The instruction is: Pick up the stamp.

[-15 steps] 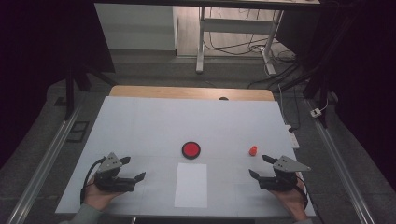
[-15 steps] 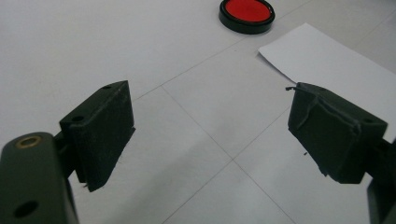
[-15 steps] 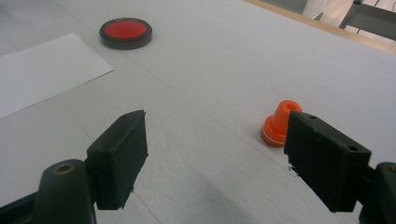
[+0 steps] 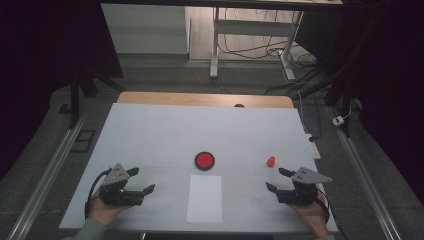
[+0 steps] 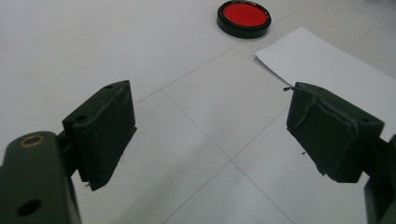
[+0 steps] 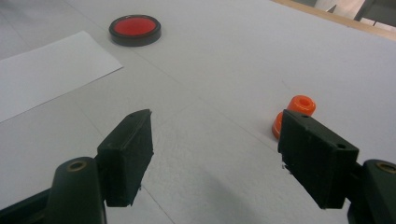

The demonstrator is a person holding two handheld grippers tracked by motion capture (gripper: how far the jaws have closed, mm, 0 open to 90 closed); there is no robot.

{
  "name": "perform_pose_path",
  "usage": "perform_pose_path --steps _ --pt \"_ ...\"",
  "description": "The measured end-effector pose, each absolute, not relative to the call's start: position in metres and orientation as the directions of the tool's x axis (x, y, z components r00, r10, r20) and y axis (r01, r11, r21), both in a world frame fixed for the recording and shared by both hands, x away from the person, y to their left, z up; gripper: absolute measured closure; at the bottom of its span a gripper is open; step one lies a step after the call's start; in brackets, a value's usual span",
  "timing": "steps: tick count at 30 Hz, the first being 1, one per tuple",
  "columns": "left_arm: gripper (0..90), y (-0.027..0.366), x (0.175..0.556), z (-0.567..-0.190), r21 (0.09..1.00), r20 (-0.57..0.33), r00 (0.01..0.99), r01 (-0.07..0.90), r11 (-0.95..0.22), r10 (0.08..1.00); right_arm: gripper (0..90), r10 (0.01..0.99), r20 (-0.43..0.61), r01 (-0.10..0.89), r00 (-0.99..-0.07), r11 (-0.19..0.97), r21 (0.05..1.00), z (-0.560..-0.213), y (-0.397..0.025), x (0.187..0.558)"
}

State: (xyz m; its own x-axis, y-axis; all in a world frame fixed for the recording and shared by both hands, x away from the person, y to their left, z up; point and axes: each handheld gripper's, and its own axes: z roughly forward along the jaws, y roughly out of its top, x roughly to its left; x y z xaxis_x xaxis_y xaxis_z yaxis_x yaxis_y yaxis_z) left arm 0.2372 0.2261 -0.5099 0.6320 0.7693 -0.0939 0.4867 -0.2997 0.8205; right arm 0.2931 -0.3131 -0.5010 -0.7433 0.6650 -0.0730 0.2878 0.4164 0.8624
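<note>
**Both tongs spread, nothing gripped – risks near the orange piece**

We noted the left tongs at the lower left of the high view and the right tongs at the lower right, each with jaws spread wide and nothing between them. The nearest thing to either was the small orange piece, standing just up-frame of the right tongs; in the right gripper view it sat at the right edge, partly hidden behind the right-hand jaw.

Risks as we judged them: the piece looked small and light, so a jaw arriving off-centre could knock it over or send it rolling toward the counter's right edge. Closing on its rounded flange could let it squirt out. The white sheet at lower centre lay loose; a dragged jaw could crease or shift it. The red disc in its black rim sat at centre, well apart from both tongs, and seemed safe.

The counter was covered in a pale matt surface with faint seams, a wooden strip showing along its far edge. Beyond it, at the top of the frame, we saw a dim room, a pale table frame and cables on the floor.
</note>
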Motion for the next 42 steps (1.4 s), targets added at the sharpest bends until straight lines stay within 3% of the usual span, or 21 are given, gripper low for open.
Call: perform_pose_path --steps 23,34,42 --pt "16.6 0.226 0.239 -0.511 0.82 -0.095 0.625 0.49 -0.294 0.775 28.3 0.669 -0.08 0.287 -0.739 0.42 0.861 -0.479 -0.301 0.299" --pt "16.5 0.226 0.24 -0.512 0.817 -0.095 0.635 0.489 -0.304 0.767 29.1 0.694 -0.087 0.313 -0.714 0.428 0.848 -0.448 -0.284 0.323" --pt "16.5 0.225 0.242 -0.513 0.814 -0.093 0.629 0.494 -0.305 0.772 28.9 0.728 -0.065 0.372 -0.682 0.423 0.826 -0.444 -0.285 0.345"
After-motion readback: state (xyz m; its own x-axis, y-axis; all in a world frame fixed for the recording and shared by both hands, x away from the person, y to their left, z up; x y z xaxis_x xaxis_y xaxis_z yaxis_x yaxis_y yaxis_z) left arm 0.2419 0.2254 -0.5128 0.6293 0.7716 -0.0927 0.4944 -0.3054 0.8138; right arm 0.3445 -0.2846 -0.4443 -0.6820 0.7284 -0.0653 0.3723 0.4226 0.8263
